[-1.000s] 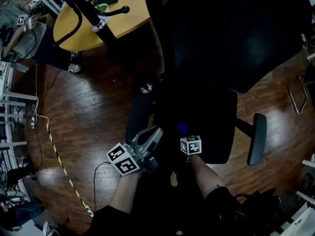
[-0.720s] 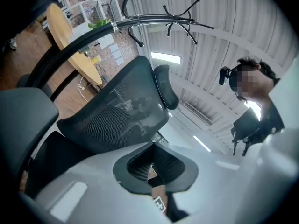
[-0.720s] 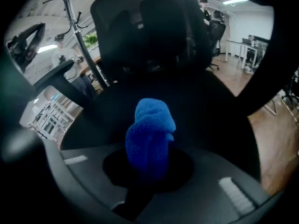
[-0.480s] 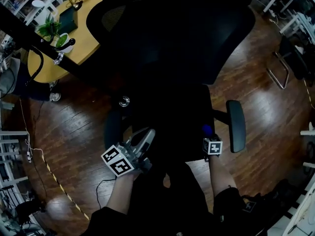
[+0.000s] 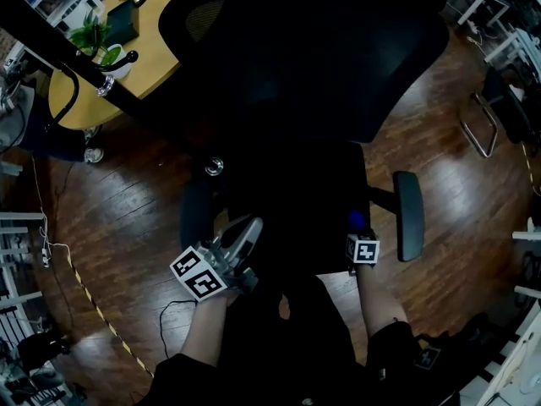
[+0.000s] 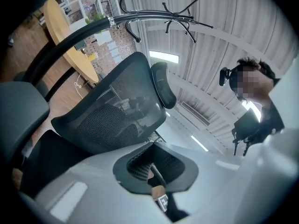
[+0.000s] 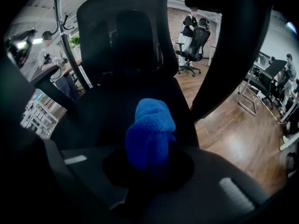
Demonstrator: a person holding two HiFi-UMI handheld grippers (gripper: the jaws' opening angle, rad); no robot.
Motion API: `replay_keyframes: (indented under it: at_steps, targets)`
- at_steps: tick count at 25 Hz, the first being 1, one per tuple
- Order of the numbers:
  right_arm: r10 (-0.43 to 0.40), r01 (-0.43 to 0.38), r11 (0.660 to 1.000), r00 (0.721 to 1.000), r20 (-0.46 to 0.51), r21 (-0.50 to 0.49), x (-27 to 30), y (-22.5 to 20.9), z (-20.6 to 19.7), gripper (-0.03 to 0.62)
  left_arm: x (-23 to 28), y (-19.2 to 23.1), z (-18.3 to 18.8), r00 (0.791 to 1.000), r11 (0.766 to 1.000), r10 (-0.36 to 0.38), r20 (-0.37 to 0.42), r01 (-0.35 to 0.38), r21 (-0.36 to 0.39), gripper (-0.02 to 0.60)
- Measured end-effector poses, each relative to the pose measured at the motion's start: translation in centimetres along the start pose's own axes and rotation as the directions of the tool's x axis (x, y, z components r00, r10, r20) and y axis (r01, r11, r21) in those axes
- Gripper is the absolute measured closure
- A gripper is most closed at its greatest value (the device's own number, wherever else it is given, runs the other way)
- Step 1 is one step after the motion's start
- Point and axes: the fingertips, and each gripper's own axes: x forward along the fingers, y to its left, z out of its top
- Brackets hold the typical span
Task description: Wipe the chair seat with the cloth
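Observation:
A black office chair fills the head view, its seat [image 5: 296,197] below the mesh backrest [image 5: 313,66]. My right gripper [image 5: 358,231] is at the seat's front right corner, shut on a bunched blue cloth [image 5: 356,220]. In the right gripper view the cloth [image 7: 149,134] sticks up from between the jaws of the right gripper [image 7: 149,160], over the seat [image 7: 112,111]. My left gripper [image 5: 243,231] hangs off the seat's front left edge, fingers together and holding nothing. The left gripper view looks up past the left gripper [image 6: 156,148] at the backrest [image 6: 117,115].
Armrests stand at the chair's right [image 5: 409,214] and left [image 5: 196,218]. A round wooden table [image 5: 148,57] with a plant [image 5: 89,36] and a black coat-rack pole [image 5: 59,32] lie to the upper left. Another chair frame [image 5: 482,125] is at right. Cable and striped tape [image 5: 93,303] cross the floor.
Over the last second my right gripper moved the cloth from the seat's front middle to its front right corner. In the last half second little has changed. The left gripper stayed put.

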Motion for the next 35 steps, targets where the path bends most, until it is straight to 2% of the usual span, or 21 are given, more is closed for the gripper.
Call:
replay_keyframes:
  at_steps: [3, 7, 9, 12, 15, 17, 20, 23, 25, 31, 35]
  targets:
    - [0.076, -0.074, 0.994, 0.997, 0.021, -0.079, 0.7, 4.5, 1.0, 0.559, -1.4, 0.5, 0.9, 0.999, 1.000, 0.023, 0.033, -0.023, 0.000, 0.591]
    - [0.256, -0.256, 0.950, 0.966, -0.024, -0.178, 1.6, 15.1, 1.2, 0.559, -3.9, 0.7, 2.3, 0.994, 0.998, 0.059, 0.090, -0.059, -0.001, 0.591]
    - [0.368, -0.375, 0.896, 0.927, -0.074, -0.238, 2.3, 21.6, 0.7, 0.559, -5.3, 1.1, 3.1, 0.987, 0.996, 0.090, 0.131, -0.091, 0.004, 0.591]
    - [0.503, -0.536, 0.774, 0.844, -0.187, -0.336, 2.1, 30.9, -1.5, 0.559, -7.4, 1.4, 4.2, 0.976, 0.991, 0.129, 0.175, -0.133, 0.010, 0.590]
    - [0.567, -0.639, 0.668, 0.769, -0.295, -0.382, 1.3, 37.0, -5.1, 0.559, -9.3, 1.7, 4.7, 0.965, 0.986, 0.161, 0.206, -0.166, 0.008, 0.591]
    - [0.567, -0.652, 0.634, 0.757, -0.323, -0.415, 1.3, 38.5, -7.2, 0.559, -10.4, 1.9, 4.8, 0.959, 0.983, 0.177, 0.220, -0.183, 0.003, 0.591]
    - [0.585, -0.648, 0.646, 0.760, -0.284, -0.403, 1.4, 38.8, -7.6, 0.559, -11.7, 2.1, 4.8, 0.954, 0.980, 0.194, 0.230, -0.200, 0.001, 0.591]
    - [0.595, -0.662, 0.625, 0.747, -0.296, -0.414, 1.1, 38.5, -7.8, 0.559, -11.9, 2.2, 4.5, 0.955, 0.980, 0.194, 0.226, -0.198, -0.002, 0.590]
    - [0.581, -0.650, 0.634, 0.758, -0.297, -0.420, 1.0, 36.9, -8.1, 0.559, -11.2, 1.9, 4.2, 0.960, 0.983, 0.178, 0.217, -0.182, -0.002, 0.591]
    - [0.464, -0.520, 0.784, 0.854, -0.235, -0.340, 1.0, 26.1, -8.8, 0.559, -7.3, 0.9, 3.0, 0.983, 0.994, 0.103, 0.150, -0.106, 0.007, 0.590]
    - [0.368, -0.410, 0.865, 0.910, -0.190, -0.288, -0.4, 18.6, -8.2, 0.559, -4.5, 0.5, 1.8, 0.994, 0.998, 0.055, 0.096, -0.056, 0.008, 0.591]
